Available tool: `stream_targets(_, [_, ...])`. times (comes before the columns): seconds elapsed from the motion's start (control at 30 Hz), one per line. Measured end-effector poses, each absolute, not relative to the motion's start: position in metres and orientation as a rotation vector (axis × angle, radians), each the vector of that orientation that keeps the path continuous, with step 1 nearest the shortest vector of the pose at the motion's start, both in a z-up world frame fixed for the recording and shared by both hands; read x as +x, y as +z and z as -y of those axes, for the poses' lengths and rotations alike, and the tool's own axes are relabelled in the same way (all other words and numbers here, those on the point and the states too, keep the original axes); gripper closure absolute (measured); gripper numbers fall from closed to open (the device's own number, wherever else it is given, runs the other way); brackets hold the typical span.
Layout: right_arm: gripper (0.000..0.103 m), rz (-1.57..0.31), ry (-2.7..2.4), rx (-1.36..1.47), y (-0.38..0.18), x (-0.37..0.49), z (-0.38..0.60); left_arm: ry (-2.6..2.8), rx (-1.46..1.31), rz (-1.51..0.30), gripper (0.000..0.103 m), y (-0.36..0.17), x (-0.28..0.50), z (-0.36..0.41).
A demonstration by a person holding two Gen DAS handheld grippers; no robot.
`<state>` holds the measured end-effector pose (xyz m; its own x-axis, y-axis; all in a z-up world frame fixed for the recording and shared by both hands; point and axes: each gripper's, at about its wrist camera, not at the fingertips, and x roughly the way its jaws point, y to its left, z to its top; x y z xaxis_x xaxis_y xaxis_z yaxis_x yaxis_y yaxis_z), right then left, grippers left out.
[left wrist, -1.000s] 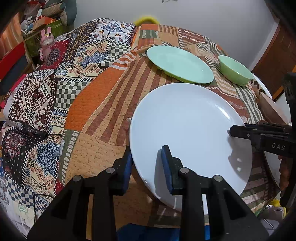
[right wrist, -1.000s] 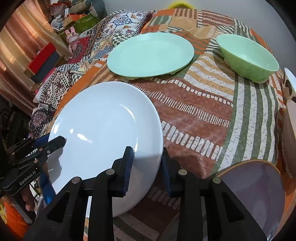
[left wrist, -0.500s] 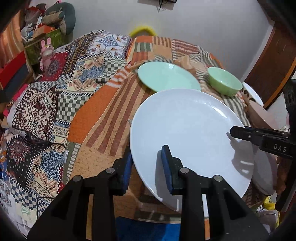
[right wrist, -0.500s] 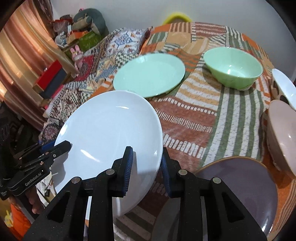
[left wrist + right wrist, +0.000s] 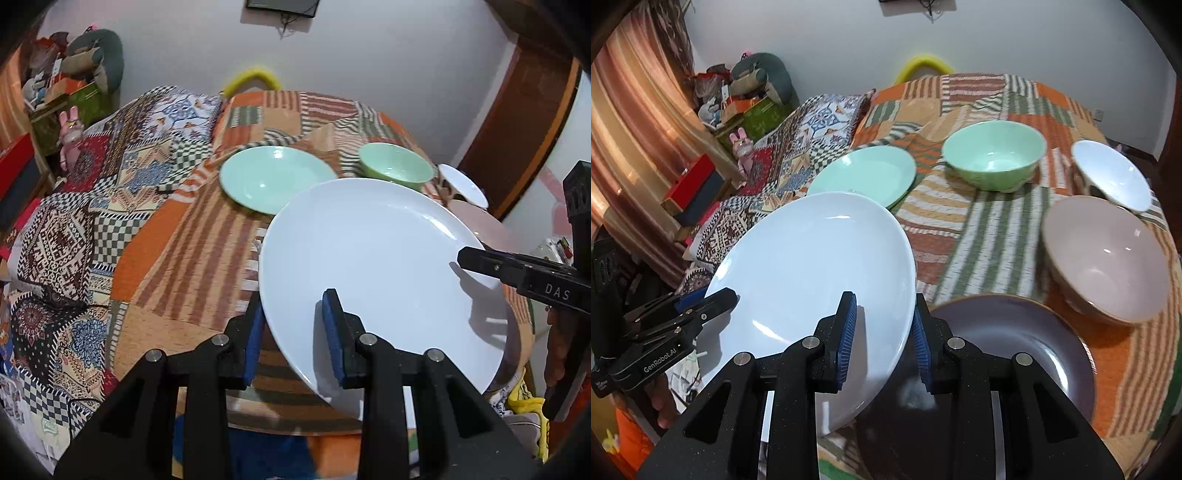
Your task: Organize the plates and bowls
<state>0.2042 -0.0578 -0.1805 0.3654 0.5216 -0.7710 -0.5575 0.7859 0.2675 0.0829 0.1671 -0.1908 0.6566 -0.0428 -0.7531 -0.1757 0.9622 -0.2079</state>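
Observation:
A large white plate (image 5: pixel 376 258) is held in the air above the patchwork-covered table (image 5: pixel 177 266) by both grippers. My left gripper (image 5: pixel 293 332) is shut on its near-left rim. My right gripper (image 5: pixel 884 332) is shut on the plate's (image 5: pixel 812 273) right rim; it shows from the side in the left wrist view (image 5: pixel 465 258). A mint green plate (image 5: pixel 864 173), a green bowl (image 5: pixel 993 155), a small white bowl (image 5: pixel 1112 179), a pink bowl (image 5: pixel 1104 258) and a dark purple plate (image 5: pixel 1015 350) rest on the table.
A patterned quilt (image 5: pixel 74 206) lies to the left of the table. Boxes and soft toys (image 5: pixel 738 99) are piled by the curtain at the far left. A brown door (image 5: pixel 517 129) stands at the right. The purple plate lies just under my right gripper.
Both grippers have lifted the white plate up off the table and tilted it. The cameras now sit higher and see more of the wall and the bowls.

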Motion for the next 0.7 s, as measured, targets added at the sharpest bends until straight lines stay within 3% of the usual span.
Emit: stream_targets(0.7, [0.076, -0.976, 0.62, 0.052, -0.189, 0.177, 0.143, -0.018, -0.203, -0.925, 0.072, -0.193, 0.086, -0.089])
